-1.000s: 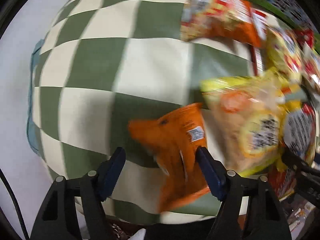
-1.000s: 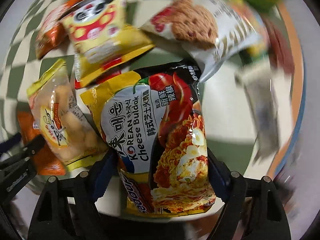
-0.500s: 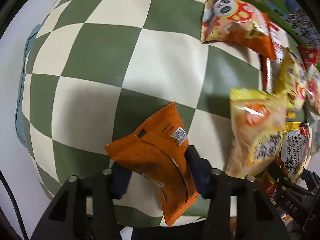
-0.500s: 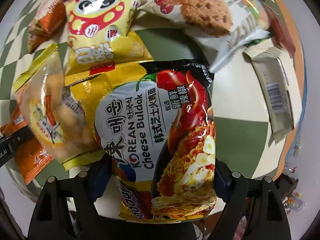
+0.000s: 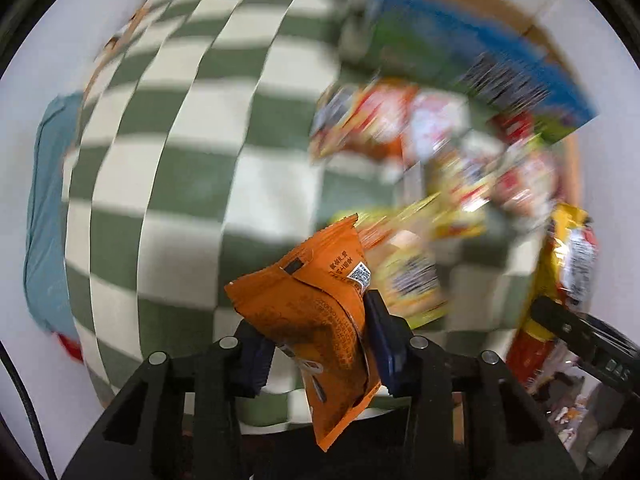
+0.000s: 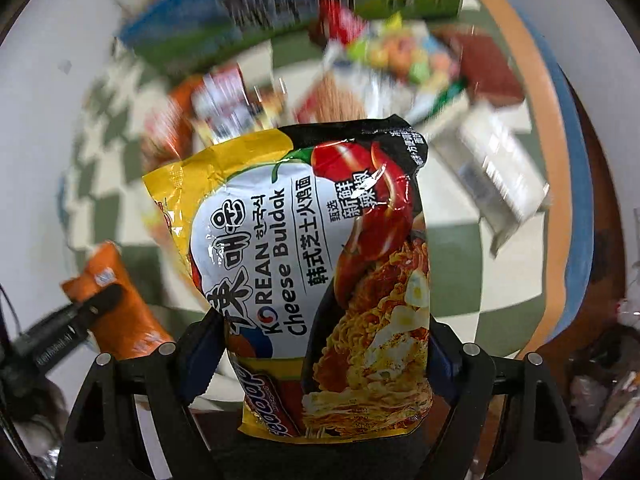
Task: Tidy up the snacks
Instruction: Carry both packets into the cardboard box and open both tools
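Holding one packet apiece, both grippers are clear of the green-and-cream checked worktop [image 5: 192, 184]. The left gripper [image 5: 320, 344] has its fingers clenched on a small crinkled orange foil snack packet [image 5: 320, 312]. The right gripper [image 6: 320, 356] clamps a large yellow-and-black Korean cheese noodle packet [image 6: 316, 264] by its lower half. Remaining snacks lie in a blurred heap [image 5: 440, 152] near a blue-and-green carton [image 6: 280, 4]. Judged step: carrying the picked items to their sorted place. The next move calls for setting each down flat, apart from the heap.
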A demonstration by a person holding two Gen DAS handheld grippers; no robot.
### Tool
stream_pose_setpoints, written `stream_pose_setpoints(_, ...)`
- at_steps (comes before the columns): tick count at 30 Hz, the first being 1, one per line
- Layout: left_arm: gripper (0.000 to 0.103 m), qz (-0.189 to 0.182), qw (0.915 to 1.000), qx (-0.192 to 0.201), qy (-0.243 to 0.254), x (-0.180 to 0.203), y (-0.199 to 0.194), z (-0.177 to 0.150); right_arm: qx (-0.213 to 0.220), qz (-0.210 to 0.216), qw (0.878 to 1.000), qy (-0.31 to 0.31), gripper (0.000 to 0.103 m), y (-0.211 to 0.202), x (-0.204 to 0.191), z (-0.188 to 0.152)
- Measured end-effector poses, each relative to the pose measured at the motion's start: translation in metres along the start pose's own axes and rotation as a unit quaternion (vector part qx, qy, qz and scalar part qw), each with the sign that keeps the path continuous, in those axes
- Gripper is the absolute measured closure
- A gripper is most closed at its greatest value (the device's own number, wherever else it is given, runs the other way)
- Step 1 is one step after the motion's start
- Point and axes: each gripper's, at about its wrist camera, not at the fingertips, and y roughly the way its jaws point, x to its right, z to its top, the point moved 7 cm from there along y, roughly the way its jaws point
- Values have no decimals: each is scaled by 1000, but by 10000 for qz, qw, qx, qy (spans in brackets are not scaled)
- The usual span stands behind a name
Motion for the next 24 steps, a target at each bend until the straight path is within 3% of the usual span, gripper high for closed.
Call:
stream_pose_setpoints(2, 64, -207, 9994, 230, 134, 21, -25, 28, 188, 226, 9996, 34, 17, -23, 6, 16)
stream_pose_setpoints(3, 64, -318, 9987, 347, 196, 55, -45, 39, 271, 306, 9992, 36, 17, -39, 16, 23)
stream_pose_setpoints(5, 64, -476, 9964, 589, 379, 85, -71, 73, 478, 467, 9978, 46, 17, -65, 18, 48)
stream_pose_setpoints(9, 64, -462, 9925, 875, 710, 137, -89, 168, 1013, 461, 9938, -43, 17, -115, 19, 121)
stream_pose_setpoints(13, 64, -359, 9938, 693, 787, 163, -57, 264, 1236, 261, 9920, -62, 17, -123, 30, 195)
stream_pose_setpoints(18, 64, -425, 9970, 31, 651, 173, 13, 338, 700, 105, 9975, -35, 17, -90, 38, 263)
stream_pose_setpoints(24, 63, -239, 9959, -412, 765, 180, 75, 367, 164, -203, 9996, -81, 17, -20, 38, 263)
